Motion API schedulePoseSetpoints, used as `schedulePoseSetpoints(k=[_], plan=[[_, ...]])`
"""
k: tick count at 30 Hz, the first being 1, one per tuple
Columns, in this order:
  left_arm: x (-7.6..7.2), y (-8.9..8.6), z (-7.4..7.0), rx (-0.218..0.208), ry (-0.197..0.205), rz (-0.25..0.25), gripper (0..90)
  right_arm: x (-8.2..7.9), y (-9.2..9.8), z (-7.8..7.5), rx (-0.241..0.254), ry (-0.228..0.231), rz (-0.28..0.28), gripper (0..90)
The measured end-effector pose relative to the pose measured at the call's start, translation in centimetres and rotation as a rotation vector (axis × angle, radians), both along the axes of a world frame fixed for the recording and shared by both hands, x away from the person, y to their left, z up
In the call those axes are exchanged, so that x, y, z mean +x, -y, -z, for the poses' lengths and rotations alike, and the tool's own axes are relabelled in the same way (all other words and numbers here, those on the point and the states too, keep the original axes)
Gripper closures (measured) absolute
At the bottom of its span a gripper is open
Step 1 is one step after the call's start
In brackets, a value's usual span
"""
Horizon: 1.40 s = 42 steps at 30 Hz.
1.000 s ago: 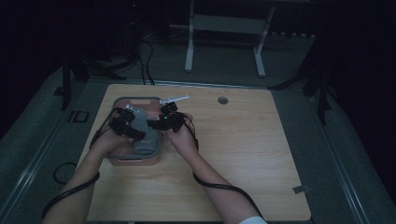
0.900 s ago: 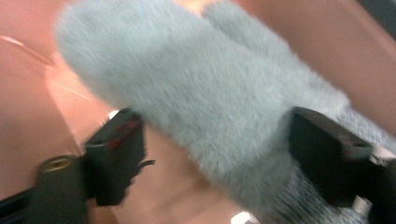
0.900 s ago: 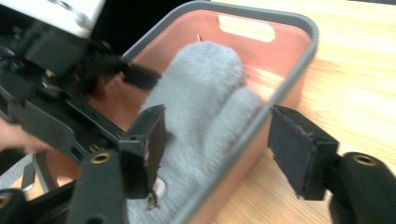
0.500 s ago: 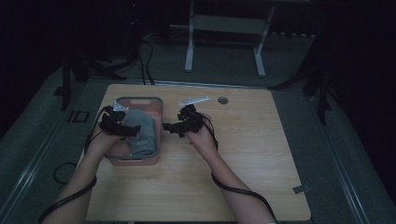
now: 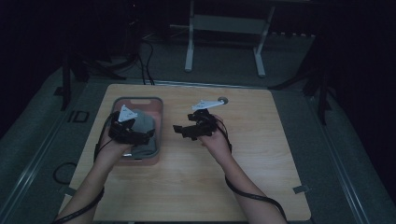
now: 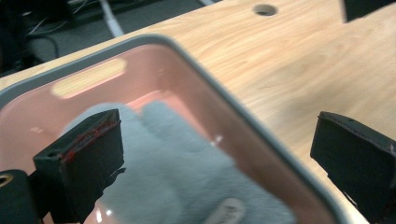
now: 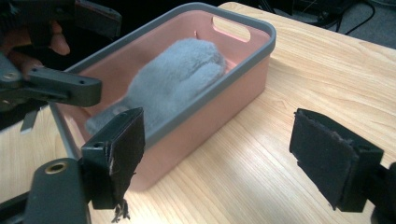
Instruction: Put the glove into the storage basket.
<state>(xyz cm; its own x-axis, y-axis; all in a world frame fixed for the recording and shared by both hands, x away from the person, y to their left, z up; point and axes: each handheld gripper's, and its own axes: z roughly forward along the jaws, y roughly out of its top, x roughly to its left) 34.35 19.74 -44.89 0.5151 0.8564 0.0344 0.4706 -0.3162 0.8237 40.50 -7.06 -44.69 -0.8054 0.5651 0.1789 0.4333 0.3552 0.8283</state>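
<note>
Bin: pink bin (image 5: 159,122) with grey rim, on the wooden table (image 5: 261,177).
Cloth: fluffy grey cloth (image 7: 175,77) lies inside the bin, free of both grippers.
Left gripper: left gripper (image 5: 142,137) hangs over the bin; its 2 jaws have just been opening and stand spread, gripping nothing.
Right gripper: right gripper (image 5: 180,130) hangs just beside the bin, over bare table; its 2 jaws stand spread and empty.

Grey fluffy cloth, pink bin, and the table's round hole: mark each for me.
grey fluffy cloth (image 7: 175,74): right gripper view, on its rounded upper fold.
pink bin (image 7: 219,95): right gripper view, on the outer side wall.
round hole (image 6: 265,9): left gripper view, at its dark centre in the tabletop.
</note>
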Motion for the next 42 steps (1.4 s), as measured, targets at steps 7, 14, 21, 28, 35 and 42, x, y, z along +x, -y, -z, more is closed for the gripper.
schedulePoseSetpoints(k=[7, 14, 21, 28, 35, 42], plan=[[-1.6, 3.0, 0.2, -0.018, 0.036, 0.092, 3.0, -1.3, 2.4, 0.1, -0.023, 0.035, -0.027, 17.9], [-2.5, 5.6, 0.9, -0.044, 0.039, 0.154, 3.1, -2.3, 5.0, 0.6, -0.036, 0.049, -0.034, 16.8], [-3.0, 7.8, 1.6, -0.056, 0.033, 0.197, 3.8, -3.5, 8.2, 1.5, -0.045, 0.062, -0.039, 16.8], [-3.3, 9.8, 3.4, -0.058, 0.011, 0.226, 3.0, -4.5, 11.0, 2.3, -0.054, 0.072, -0.04, 16.5], [-3.8, 11.8, 5.4, -0.075, 0.006, 0.305, 2.9, -5.5, 13.2, 4.1, -0.071, 0.048, -0.04, 16.6], [-4.3, 13.4, 7.6, -0.054, -0.019, 0.348, 2.9, -6.4, 15.0, 6.1, -0.065, 0.026, -0.04, 16.5]])
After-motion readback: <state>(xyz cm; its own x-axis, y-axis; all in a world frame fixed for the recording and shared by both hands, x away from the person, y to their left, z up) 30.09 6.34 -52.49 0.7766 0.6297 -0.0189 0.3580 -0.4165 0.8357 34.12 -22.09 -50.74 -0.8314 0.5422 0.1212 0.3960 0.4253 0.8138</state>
